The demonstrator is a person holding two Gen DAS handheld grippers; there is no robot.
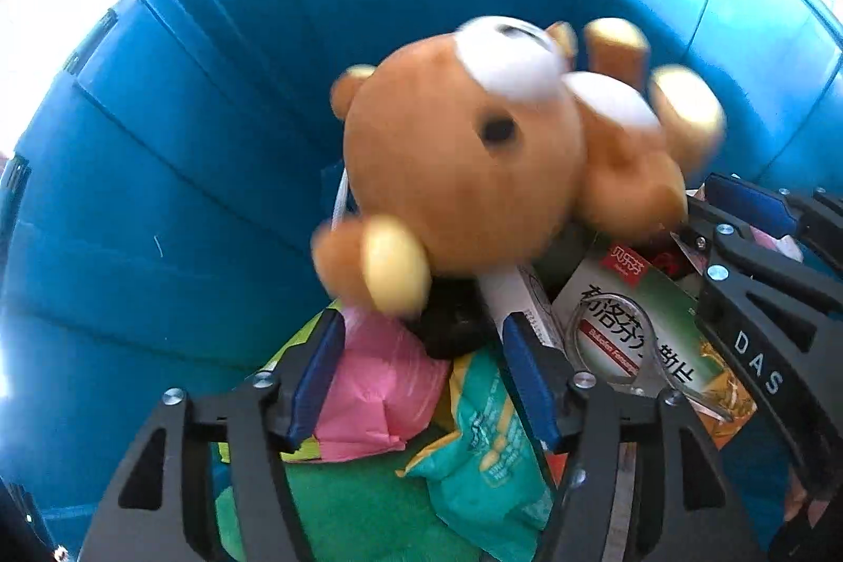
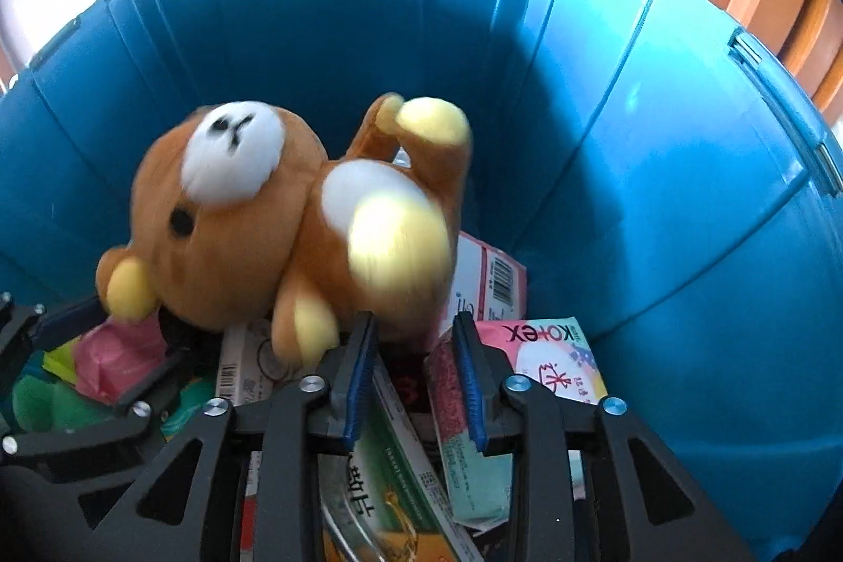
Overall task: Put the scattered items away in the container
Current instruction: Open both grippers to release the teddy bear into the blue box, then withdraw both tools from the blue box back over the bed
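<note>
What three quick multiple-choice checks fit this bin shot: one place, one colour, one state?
1. Where is the brown plush bear?
A. Inside the blue plastic bin, above the packets
B. On a floor outside the bin
C. Clamped in the right tongs

2. What colour are the pads on the tong fingers?
A. Red
B. Blue
C. White

3. How do the left tongs stand?
A. Shut on the bear
B. Shut on a pink packet
C. Open, holding nothing

Answers:
1 A: the bin's blue walls surround the bear, and boxes and packets lie under it.
2 B: blue strips line the inner faces of the fingers in both wrist views.
3 C: a wide gap shows between the pads, and the bear sits beyond their tips, blurred.
</note>
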